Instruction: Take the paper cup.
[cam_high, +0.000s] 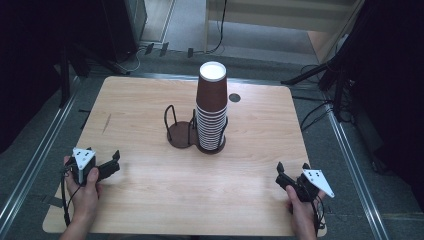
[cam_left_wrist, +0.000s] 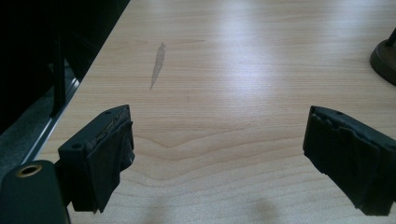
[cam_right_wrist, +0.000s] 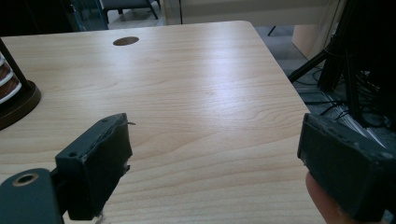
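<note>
A tall stack of brown paper cups (cam_high: 212, 107) stands upside down in the right ring of a dark two-ring wire holder (cam_high: 181, 131) at the middle of the wooden table (cam_high: 140, 190); the left ring sits empty. The left gripper (cam_high: 116, 159) rests at about eight o'clock from the holder, jaws spread wide over bare wood. The right gripper (cam_high: 292, 166) rests at about four o'clock, jaws equally wide, gripping nothing. Both lie well apart from the cups. A small dark hole (cam_high: 234, 98) marks the tabletop at one o'clock.

High view overhead; gripper views low — share table (cam_high: 150, 180).
</note>
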